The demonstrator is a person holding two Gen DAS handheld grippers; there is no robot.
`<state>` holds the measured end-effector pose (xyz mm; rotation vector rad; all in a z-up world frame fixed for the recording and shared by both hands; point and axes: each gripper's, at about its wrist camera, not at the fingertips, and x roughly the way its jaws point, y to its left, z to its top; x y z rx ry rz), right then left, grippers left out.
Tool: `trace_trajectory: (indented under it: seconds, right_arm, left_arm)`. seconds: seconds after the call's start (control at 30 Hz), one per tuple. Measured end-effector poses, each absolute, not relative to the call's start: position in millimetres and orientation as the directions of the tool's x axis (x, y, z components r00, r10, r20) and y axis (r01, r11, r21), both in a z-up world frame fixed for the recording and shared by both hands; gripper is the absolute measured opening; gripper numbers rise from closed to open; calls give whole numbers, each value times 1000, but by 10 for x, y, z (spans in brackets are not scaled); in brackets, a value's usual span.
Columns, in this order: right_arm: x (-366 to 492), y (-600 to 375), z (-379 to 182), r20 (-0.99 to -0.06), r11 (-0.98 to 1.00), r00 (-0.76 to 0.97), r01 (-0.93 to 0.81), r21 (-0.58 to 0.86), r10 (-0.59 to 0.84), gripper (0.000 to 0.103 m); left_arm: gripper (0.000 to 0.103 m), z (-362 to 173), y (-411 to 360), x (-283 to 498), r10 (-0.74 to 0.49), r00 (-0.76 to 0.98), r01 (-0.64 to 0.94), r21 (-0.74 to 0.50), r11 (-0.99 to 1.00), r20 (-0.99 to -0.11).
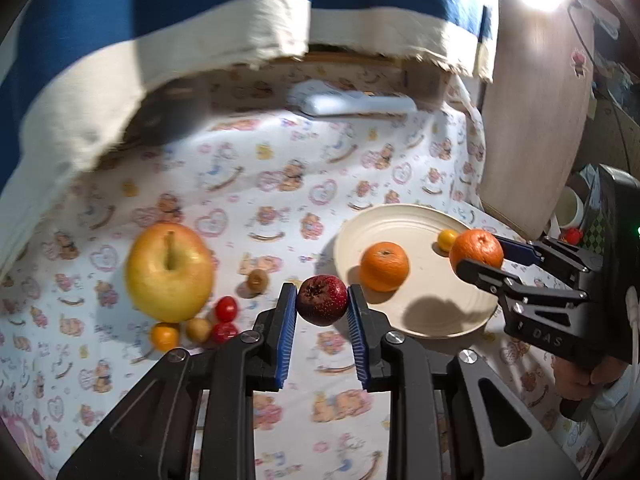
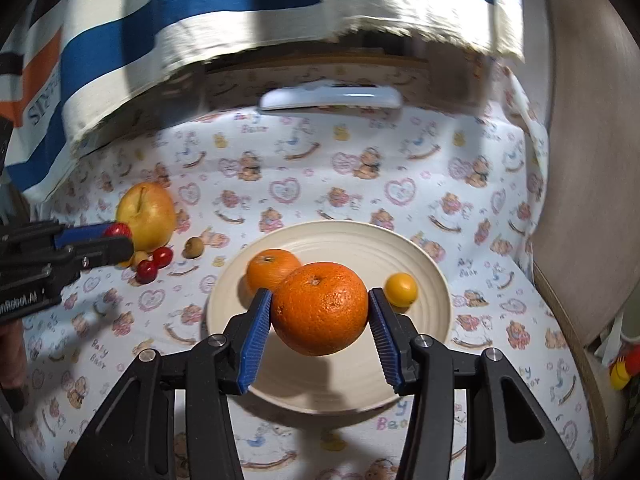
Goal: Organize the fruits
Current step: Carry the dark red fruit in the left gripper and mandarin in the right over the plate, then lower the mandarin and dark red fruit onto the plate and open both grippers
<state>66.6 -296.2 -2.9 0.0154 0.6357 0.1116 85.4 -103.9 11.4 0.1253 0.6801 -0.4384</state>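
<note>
My left gripper (image 1: 322, 300) is shut on a small dark red fruit (image 1: 322, 299), held above the printed cloth just left of the cream plate (image 1: 436, 312). My right gripper (image 2: 320, 308) is shut on a large orange (image 2: 320, 308) and hangs over the plate (image 2: 360, 244). On the plate lie a second orange (image 2: 268, 268) and a small yellow fruit (image 2: 401, 289). Left of the plate sits a big yellow apple (image 1: 170, 272) with two red cherry tomatoes (image 1: 226, 308), a small orange fruit (image 1: 164, 336), a tan fruit (image 1: 199, 329) and a brownish one (image 1: 257, 280).
A white remote-like object (image 1: 352, 104) lies at the back under a hanging blue and cream striped cloth (image 1: 200, 12). A wooden board (image 1: 536, 120) stands to the right. A hand (image 1: 576, 376) holds the right gripper's handle.
</note>
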Motion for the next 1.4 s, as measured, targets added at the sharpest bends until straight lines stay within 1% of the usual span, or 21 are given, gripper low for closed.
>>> trace_trajectory:
  seconds: [0.1,0.43,0.7,0.83,1.33,1.4]
  right_arm:
    - [698,-3044,-92,-596,995,796,-74,74,104,50]
    - [786,-3012,-240,-649,990,747,-112,86,141,50]
    - [874,-3245,-303,-684,996,728,8,84,52,50]
    - [921,-3377,-353,-703,994,710,39,105,47,50]
    - [915,-3346,-331,-694,998,719,25,59,23,50]
    - [897,-3351,-299,-682,999,731,28,46,11,54]
  left_arm:
    - [24,41,-1147,872,-363,674,443,-41,896,-644]
    - [24,-137,-1323,946,-382,637,463,-64,884,-669]
    - [24,-207,-1424,1018,-406,608,487,-82,869,-682]
    - [24,-253,-1492,1065,-403,599,491,-80,867,-692]
    - [24,-390,-1521,1146,-376,604,467,-70,881,-703]
    - [24,-392,-1523,1146,-377,605,468,-69,881,-702]
